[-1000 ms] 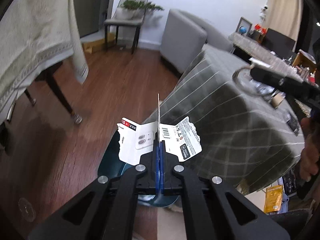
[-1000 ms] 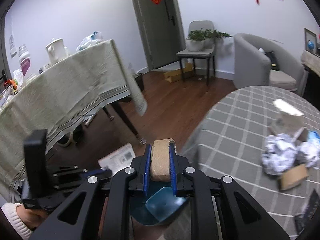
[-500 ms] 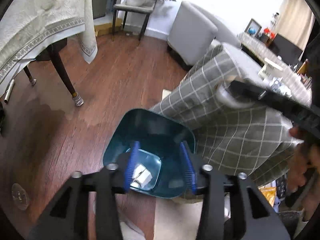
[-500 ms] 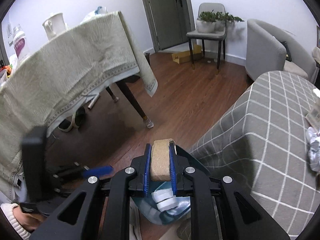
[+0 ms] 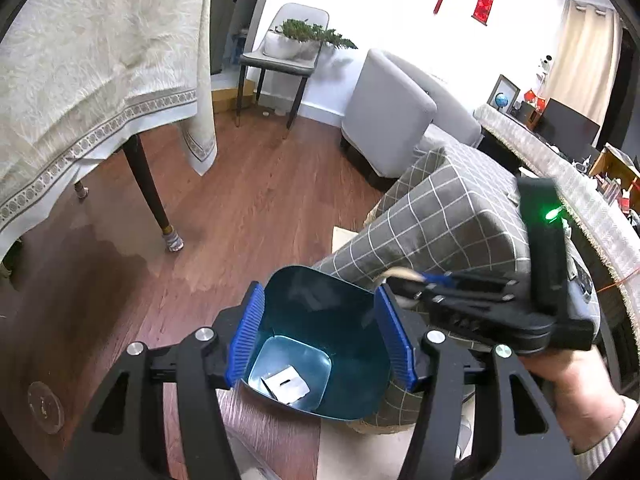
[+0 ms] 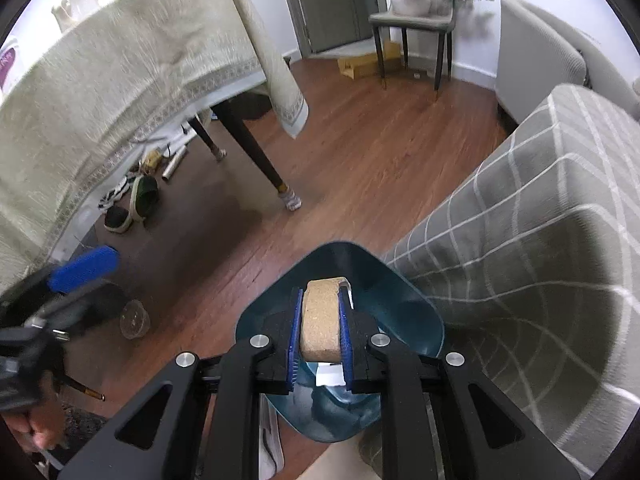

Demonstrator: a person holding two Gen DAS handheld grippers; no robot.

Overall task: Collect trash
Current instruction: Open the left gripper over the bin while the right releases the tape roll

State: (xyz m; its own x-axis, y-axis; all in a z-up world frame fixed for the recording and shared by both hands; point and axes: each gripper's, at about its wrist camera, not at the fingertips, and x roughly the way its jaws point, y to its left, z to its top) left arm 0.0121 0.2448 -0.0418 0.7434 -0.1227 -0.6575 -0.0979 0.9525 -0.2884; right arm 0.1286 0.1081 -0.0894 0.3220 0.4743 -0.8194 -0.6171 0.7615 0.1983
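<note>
Two tables flank the work area: a large one draped in a cream patterned tablecloth point(image 5: 96, 80) at the upper left, and a low one under a grey checked cloth point(image 5: 452, 224) at the right, both standing on a brown wooden floor point(image 5: 256, 208). A grey armchair point(image 5: 388, 120) and a chair carrying a potted plant point(image 5: 304, 36) stand near the far wall. A teal trash bin point(image 5: 352, 320) sits on the floor against the hanging edge of the grey checked cloth, its mouth facing up. The left gripper point(image 5: 324, 336) hangs over the bin; its jaws have just been opening and now stand released, with nothing between the blue pads. A white piece of packaging point(image 5: 286, 384) lies flat on the bin floor, directly below those jaws. The right gripper point(image 6: 320, 328) is clenched on a tan cork block point(image 6: 322, 324), which is pressed between both blue pads and sits above the open bin mouth in the right wrist view. In the left wrist view this gripper reaches in from the right, near the bin rim, held by a hand point(image 5: 576, 392) in a light sleeve. A clear plastic cup point(image 6: 135, 319) stands on the floor, well apart from the bin
</note>
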